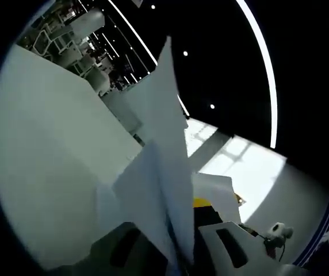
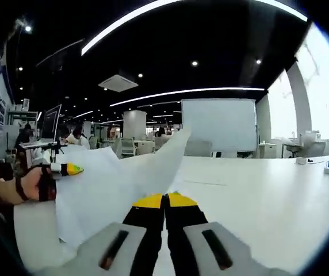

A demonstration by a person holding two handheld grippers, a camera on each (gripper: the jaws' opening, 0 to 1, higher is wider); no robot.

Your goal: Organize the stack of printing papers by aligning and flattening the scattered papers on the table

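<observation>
Papers (image 1: 161,172) rise on edge between our left gripper's (image 1: 179,253) jaws in the left gripper view, their long axis running from the jaws up to a sharp corner against the dark ceiling. The white jaws look pressed on the sheets' lower edge, with the sheets fanning slightly apart above. To the left lies the pale table (image 1: 44,172), tilted steeply by the roll of our hand. Far beyond it stand white chairs and desks. To the right, a yellow-tipped gripper part (image 1: 202,202) peeks out behind the sheets, and a bright window (image 1: 245,167) glows past them.

In the right gripper view, our right gripper (image 2: 165,201) has its yellow-tipped black jaws together, and we cannot tell whether a sheet edge is pinched between them. The papers (image 2: 118,178) spread leftward and away, one corner lifted toward the far whiteboard (image 2: 219,123). At left, a strapped hand (image 2: 35,184) is level beside them with the other gripper's yellow tip (image 2: 72,169). The white table (image 2: 256,195) stretches right, toward small items at its far edge.
</observation>
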